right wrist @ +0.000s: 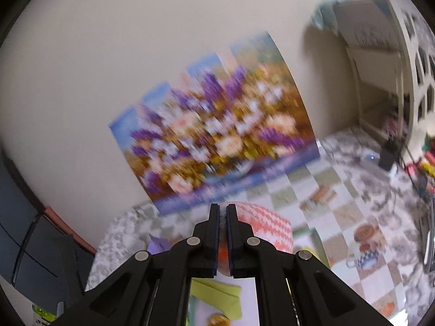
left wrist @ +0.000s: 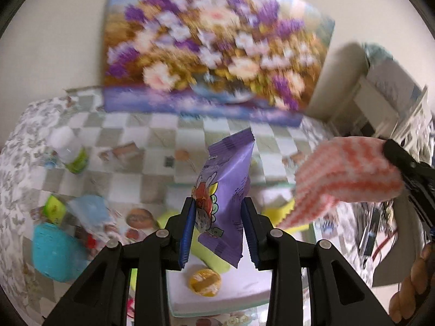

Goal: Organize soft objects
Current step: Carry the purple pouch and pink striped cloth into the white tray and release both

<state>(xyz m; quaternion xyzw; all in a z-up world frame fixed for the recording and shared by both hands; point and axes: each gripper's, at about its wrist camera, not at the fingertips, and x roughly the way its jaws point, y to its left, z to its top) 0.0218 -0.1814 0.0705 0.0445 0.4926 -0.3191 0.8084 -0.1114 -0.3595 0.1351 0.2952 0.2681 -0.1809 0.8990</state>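
Observation:
My left gripper (left wrist: 218,217) is shut on a purple snack packet (left wrist: 225,187) and holds it upright above a white tray (left wrist: 244,290). My right gripper (right wrist: 223,217) is shut on a folded red-and-white cloth (right wrist: 261,225); the cloth also shows in the left wrist view (left wrist: 345,176), held in the air to the right of the packet. In the tray lie a yellow-green cloth (left wrist: 214,260) and a yellow wrapped candy (left wrist: 204,281). The yellow-green cloth (right wrist: 217,296) also shows below my right gripper.
A checked tablecloth (left wrist: 136,127) covers the table. A flower painting (left wrist: 212,46) leans on the wall behind. On the left lie a white bottle (left wrist: 69,149), a teal container (left wrist: 54,252), a blue packet (left wrist: 89,212) and a yellow-green item (left wrist: 54,207). A cabinet (right wrist: 407,81) stands at right.

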